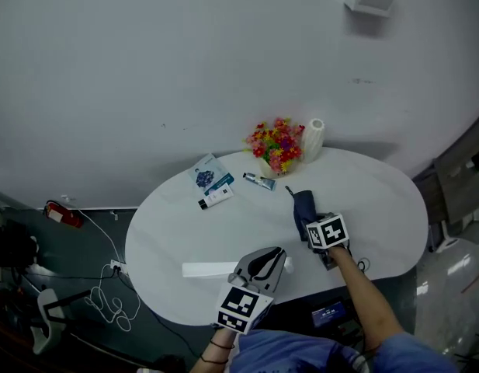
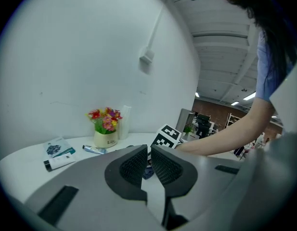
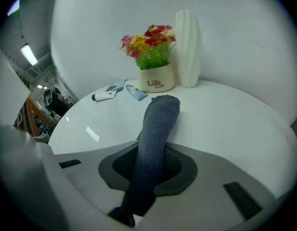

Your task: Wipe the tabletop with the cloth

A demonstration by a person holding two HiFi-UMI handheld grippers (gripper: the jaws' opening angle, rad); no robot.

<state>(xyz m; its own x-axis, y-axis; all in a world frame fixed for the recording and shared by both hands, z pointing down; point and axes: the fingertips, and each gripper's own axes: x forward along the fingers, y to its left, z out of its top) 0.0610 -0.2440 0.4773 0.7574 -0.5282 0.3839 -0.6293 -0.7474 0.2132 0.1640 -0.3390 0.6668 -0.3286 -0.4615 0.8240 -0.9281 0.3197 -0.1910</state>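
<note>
Arching from right gripper (image 3: 150,170) onto tabletop (image 3: 230,124), dark blue-grey knit cloth (image 3: 158,121)

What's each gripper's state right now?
Left tongs: closed, nothing between them.
Right tongs: closed on the dark blue cloth.

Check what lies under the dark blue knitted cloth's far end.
The dark blue knitted cloth, held by the right gripper, rests on the white oval tabletop; the patch beneath is covered.
</note>
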